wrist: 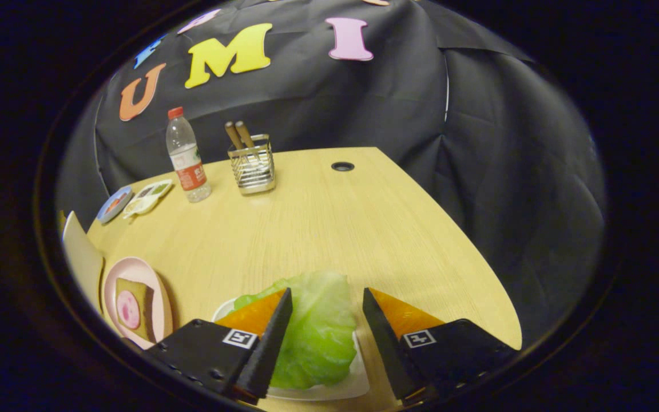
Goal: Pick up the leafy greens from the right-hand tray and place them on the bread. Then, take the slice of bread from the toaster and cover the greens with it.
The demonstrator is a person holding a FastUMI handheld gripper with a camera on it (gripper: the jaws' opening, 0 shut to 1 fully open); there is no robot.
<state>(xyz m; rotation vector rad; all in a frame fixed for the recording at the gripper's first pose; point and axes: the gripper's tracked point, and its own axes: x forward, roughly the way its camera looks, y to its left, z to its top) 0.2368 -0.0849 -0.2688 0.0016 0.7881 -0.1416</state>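
The gripper [326, 300] holds its jaws wide apart over a lettuce leaf [315, 329], gripping nothing. The leaf lies in a white tray [358, 383] on the wooden bench [329, 229], between the fingers and showing just beyond them. To the left, a pink plate [161, 303] carries a bread slice [142, 300] topped with a round of ham [127, 309]. Far across the bench stand a water bottle [186, 157] and a wire utensil holder [252, 166].

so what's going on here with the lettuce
A hand-held gripper hangs over the leafy greens, which lie in a white tray on the wooden table. Its jaws are open, one on each side of the greens, not yet pressing them. Beside it, a pink plate holds the bread, waiting for the greens.
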